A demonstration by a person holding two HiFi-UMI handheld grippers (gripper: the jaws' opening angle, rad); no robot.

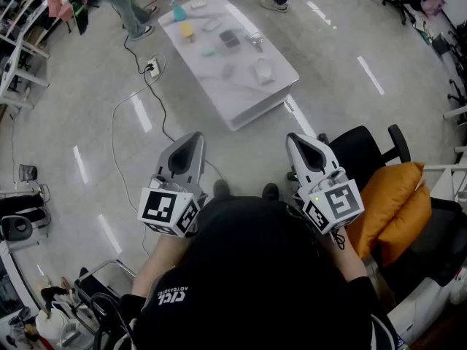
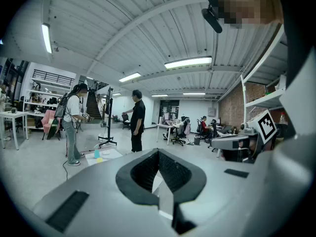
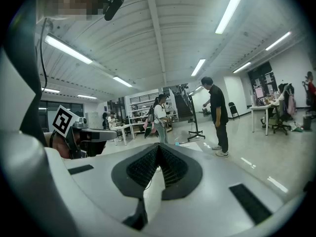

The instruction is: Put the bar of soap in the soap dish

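A low white table [image 1: 244,97] stands on the floor some way ahead of me. On it lie several small items, among them a yellow bar-like piece [image 1: 187,30], a blue bottle [image 1: 178,9] and a dark block [image 1: 229,39]. I cannot tell which item is the soap dish. My left gripper [image 1: 195,137] and right gripper [image 1: 294,137] are held side by side at waist height, far short of the table. Both point forward with jaws together and nothing between them. The left gripper view shows the left gripper's [image 2: 158,152] tips meeting, with the table [image 2: 109,155] small beyond. The right gripper [image 3: 158,146] looks the same.
A black office chair [image 1: 365,152] with an orange cushion [image 1: 398,195] stands close on my right. A power strip and cable [image 1: 152,68] lie on the floor left of the table. Two people [image 2: 137,120] stand by the table's far end. Shelving lines the left wall.
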